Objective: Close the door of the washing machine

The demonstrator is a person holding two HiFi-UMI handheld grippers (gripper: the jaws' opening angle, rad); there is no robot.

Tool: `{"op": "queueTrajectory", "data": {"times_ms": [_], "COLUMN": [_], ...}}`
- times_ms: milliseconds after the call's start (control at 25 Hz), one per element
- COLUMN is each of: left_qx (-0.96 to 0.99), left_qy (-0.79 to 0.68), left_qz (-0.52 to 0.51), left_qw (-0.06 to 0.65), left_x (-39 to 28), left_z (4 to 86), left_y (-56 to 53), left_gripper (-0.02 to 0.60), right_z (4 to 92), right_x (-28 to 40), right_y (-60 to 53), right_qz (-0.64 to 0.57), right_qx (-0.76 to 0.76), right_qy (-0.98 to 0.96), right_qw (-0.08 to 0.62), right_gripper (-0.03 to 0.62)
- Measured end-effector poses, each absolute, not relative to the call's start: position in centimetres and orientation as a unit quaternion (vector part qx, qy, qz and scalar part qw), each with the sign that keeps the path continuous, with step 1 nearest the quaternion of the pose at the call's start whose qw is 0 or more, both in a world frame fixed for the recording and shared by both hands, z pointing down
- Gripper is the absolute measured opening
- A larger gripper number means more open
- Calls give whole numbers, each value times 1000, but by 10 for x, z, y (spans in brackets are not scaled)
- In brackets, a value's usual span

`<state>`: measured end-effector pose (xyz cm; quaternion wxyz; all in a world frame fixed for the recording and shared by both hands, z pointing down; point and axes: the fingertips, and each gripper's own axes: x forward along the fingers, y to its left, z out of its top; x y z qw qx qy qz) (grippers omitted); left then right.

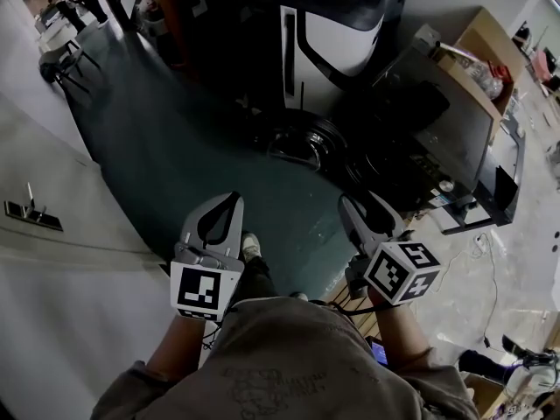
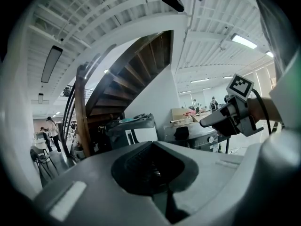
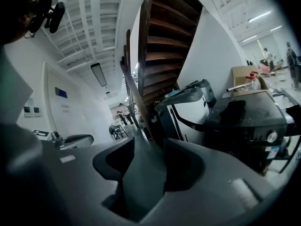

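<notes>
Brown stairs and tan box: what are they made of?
The brown curving staircase looks like wood with a matt finish: it has plank-like treads in a warm brown tone. The tan open box looks like cardboard: its flat flaps are dull with thin edges. Neither is certain.

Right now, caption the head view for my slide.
Left gripper shut, right gripper open, both empty, facing the washing machine.

An open workshop hall: a wooden staircase (image 3: 164, 46), strip lights (image 2: 51, 63) on a ribbed ceiling (image 2: 117, 4), appliances (image 3: 249, 121) and a cardboard box (image 1: 477, 55).
</notes>
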<state>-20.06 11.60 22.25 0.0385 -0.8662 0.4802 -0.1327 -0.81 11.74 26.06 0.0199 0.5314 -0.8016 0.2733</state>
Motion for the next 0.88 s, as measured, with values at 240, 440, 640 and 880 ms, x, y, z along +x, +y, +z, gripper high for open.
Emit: {"op": "queueTrajectory", "data": {"times_ms": [240, 440, 640, 880], "left_qx": [-876, -887, -897, -907], "left_qy": [458, 431, 405, 375], "left_qz": [-146, -164, -175, -192], "left_qw": [26, 11, -8, -17], "left_x": [-232, -254, -272, -281], "left_z": [237, 254, 270, 291], "left_y": [46, -11, -57, -105], "left_gripper": [2, 1, 2, 0], "right_z": [278, 297, 319, 349], "right_x": [-31, -52, -70, -78], "right_y": [57, 6, -37, -88], "right_qz": [308, 347, 391, 456], "right_qx": [556, 576, 593, 608], "right_qy": [-772, -740, -704, -648], "right_qw": [17, 7, -6, -44], "right_gripper": [207, 206, 207, 211]}}
